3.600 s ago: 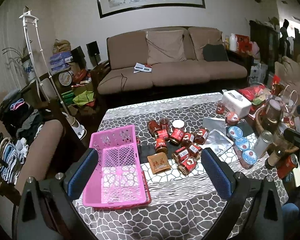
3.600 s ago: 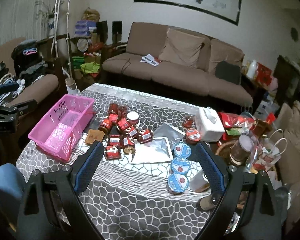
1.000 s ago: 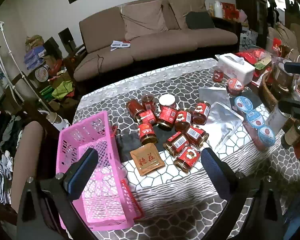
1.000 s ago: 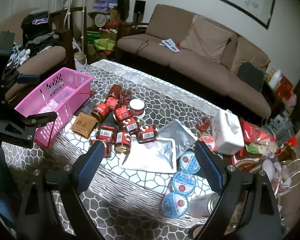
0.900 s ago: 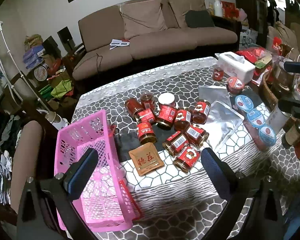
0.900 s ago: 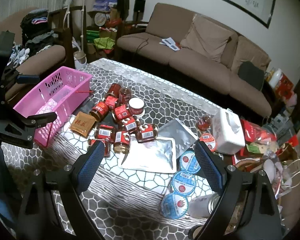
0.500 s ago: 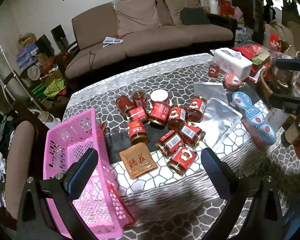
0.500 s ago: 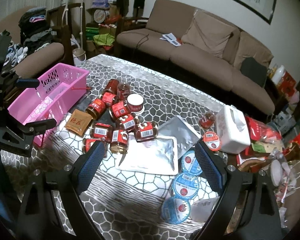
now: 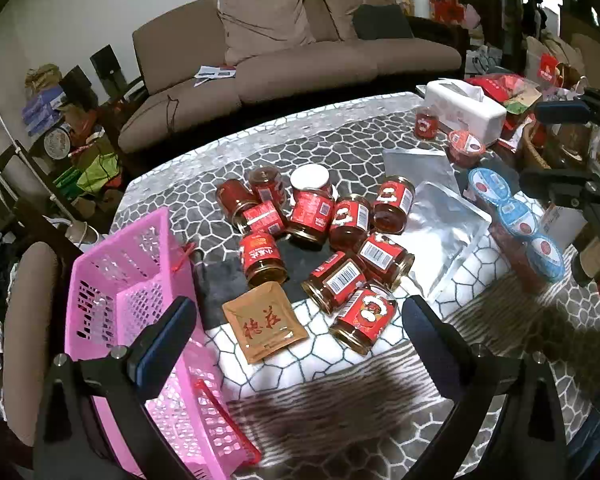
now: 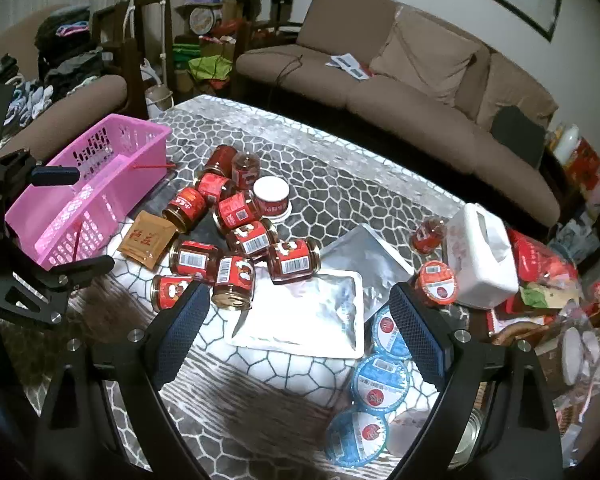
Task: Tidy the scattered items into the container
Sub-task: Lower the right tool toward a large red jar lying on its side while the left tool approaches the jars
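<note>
Both tongs, left [image 9: 300, 344] and right [image 10: 296, 320], hang spread and empty above a cluttered desk [image 9: 340, 140]. Red-labelled jars [image 9: 340, 248] lie heaped at its middle beside a brown sachet [image 9: 265, 322]; the pink basket [image 9: 112, 292] sits at the desk's left edge, silver pouches [image 10: 312, 312] right of the heap.

Eleven red jars [image 9: 342, 278], three blue-lidded cups [image 10: 380, 378], one pink basket [image 9: 112, 280].

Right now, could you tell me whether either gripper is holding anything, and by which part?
Nothing is held. The left gripper and the right gripper both stand open above the table, with no jar or packet between their fingers.
</note>
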A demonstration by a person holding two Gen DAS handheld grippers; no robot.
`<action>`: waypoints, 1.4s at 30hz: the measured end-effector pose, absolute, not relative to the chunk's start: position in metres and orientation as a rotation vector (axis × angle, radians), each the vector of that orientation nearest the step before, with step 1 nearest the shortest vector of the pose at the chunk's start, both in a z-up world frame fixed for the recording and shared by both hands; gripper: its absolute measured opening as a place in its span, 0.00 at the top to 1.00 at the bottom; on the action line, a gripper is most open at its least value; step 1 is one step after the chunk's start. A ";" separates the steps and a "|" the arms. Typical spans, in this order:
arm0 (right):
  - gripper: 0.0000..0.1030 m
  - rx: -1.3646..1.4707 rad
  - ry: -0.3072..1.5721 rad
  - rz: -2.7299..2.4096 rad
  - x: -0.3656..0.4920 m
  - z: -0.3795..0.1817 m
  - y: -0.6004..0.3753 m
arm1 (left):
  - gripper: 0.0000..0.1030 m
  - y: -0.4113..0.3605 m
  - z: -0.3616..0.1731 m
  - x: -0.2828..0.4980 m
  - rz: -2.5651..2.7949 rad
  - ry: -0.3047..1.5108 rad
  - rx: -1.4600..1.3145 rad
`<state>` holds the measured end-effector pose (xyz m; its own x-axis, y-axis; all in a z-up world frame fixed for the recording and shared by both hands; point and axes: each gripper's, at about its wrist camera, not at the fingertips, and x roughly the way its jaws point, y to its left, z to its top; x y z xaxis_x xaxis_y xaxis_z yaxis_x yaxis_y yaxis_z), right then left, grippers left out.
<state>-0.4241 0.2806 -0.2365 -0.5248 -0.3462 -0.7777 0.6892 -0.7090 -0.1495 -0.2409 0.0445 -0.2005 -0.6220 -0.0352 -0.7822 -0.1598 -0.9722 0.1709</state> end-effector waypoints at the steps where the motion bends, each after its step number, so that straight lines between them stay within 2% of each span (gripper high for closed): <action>1: 0.12 1.008 0.594 -2.229 -0.426 -0.238 0.280 | 0.00 0.044 -0.202 -0.242 2.743 0.346 -1.335; 19: 0.12 1.042 0.558 -2.185 -0.452 -0.264 0.264 | 0.00 0.053 -0.228 -0.255 2.675 0.331 -1.379; 42: 0.12 1.052 0.619 -2.115 -0.478 -0.292 0.240 | 0.00 0.047 -0.257 -0.269 2.642 0.319 -1.447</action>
